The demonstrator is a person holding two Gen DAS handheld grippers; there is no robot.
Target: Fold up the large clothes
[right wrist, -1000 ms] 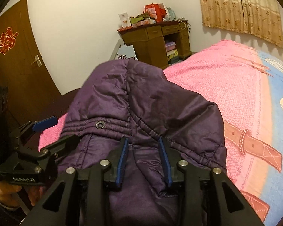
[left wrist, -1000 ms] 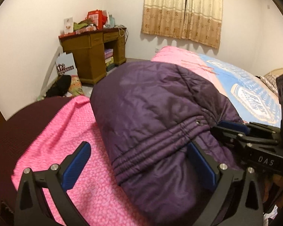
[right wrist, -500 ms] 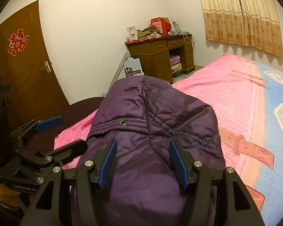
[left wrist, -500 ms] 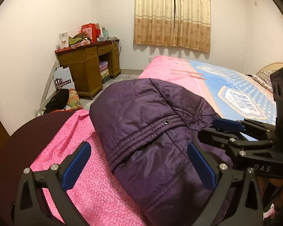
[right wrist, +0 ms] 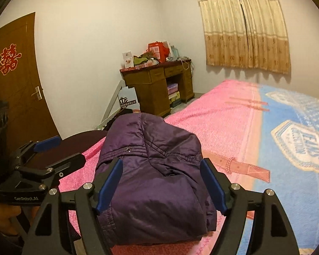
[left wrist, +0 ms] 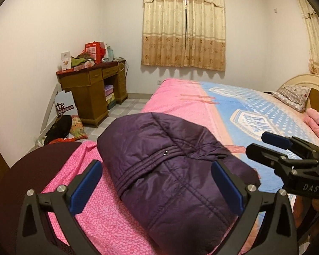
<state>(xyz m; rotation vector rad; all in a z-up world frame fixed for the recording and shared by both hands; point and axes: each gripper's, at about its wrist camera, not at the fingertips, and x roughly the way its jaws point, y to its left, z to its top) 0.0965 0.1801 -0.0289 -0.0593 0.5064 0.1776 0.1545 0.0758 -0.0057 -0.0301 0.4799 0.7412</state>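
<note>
A purple padded jacket (left wrist: 170, 165) (right wrist: 155, 170) lies folded in a bundle on the near corner of the bed. My left gripper (left wrist: 157, 187) stands open above its near side, with nothing pressed between its blue pads. My right gripper (right wrist: 161, 184) hovers over the bundle's near end, and its jaws are opening, with the pads clear of the cloth. Each gripper shows in the other's view: the right gripper (left wrist: 287, 148) at the right edge, the left gripper (right wrist: 38, 159) at the left edge, held by a hand.
The bed has a pink and blue cover (left wrist: 234, 110) (right wrist: 255, 127) with a pillow (left wrist: 293, 95) at its head. A dark round seat (left wrist: 32, 170) sits left of the bed corner. A wooden desk (left wrist: 93, 89) with clutter, bags on the floor (left wrist: 61, 127), a door (right wrist: 14, 80) and curtains (left wrist: 182, 27) line the walls.
The right gripper let go of the jacket's fold and spread its jaws. Both grippers drew back and rose, so the folded jacket now looks smaller and lies free on the bed.
</note>
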